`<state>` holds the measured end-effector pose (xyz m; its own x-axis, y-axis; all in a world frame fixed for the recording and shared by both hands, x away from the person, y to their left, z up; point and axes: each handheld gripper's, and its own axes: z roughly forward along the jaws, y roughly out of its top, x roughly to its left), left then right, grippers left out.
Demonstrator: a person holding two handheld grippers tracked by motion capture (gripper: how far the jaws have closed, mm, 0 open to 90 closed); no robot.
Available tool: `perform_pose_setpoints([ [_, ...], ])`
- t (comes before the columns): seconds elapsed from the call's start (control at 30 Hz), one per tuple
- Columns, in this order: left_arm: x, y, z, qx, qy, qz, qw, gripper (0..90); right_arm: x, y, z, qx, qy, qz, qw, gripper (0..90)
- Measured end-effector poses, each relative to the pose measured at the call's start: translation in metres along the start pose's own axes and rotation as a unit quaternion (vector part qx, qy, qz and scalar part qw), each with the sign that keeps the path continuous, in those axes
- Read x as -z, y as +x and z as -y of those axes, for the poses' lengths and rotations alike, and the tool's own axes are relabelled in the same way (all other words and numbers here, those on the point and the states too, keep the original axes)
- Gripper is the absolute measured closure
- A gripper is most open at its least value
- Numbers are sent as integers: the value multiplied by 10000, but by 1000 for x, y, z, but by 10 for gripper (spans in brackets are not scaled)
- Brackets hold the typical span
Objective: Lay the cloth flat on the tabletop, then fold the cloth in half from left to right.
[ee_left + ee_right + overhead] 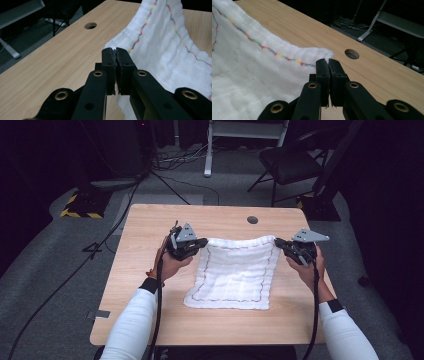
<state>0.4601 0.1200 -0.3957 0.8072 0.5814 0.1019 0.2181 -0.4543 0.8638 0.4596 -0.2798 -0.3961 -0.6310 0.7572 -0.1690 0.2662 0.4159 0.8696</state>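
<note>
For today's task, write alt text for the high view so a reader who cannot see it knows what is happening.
Seen from above, a person's left gripper and right gripper each pinch a far corner of a white cloth with multicoloured stitching. Its near edge rests on a light wooden table. A dark chair stands on the grey floor beyond.

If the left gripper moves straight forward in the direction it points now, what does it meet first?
The left gripper, shut on a corner of the white cloth, would probably first push into that lifted cloth. Beyond it, in the high view, stands the right gripper; depth is unclear.
</note>
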Motion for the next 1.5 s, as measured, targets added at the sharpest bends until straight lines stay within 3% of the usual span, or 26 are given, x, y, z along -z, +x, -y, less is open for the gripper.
perform_pose_setpoints([
  [0.33,-1,14,-11,-41,62,-239,9997,860,-5,-1,-16,105,-16,165,9998,875],
  [0.43,-5,18,-11,-43,91,-289,9995,860,-8,-4,-19,-8,-30,172,9998,874],
  [1.03,-29,35,-8,47,384,-451,9982,859,-42,-14,-21,-8,131,258,9996,874],
  [1.3,-51,46,-6,82,681,-628,9957,858,-68,-20,-14,-102,388,314,9987,873],
  [1.5,-71,52,5,172,1030,-725,9919,857,-87,-21,-14,-32,652,339,9973,869],
])
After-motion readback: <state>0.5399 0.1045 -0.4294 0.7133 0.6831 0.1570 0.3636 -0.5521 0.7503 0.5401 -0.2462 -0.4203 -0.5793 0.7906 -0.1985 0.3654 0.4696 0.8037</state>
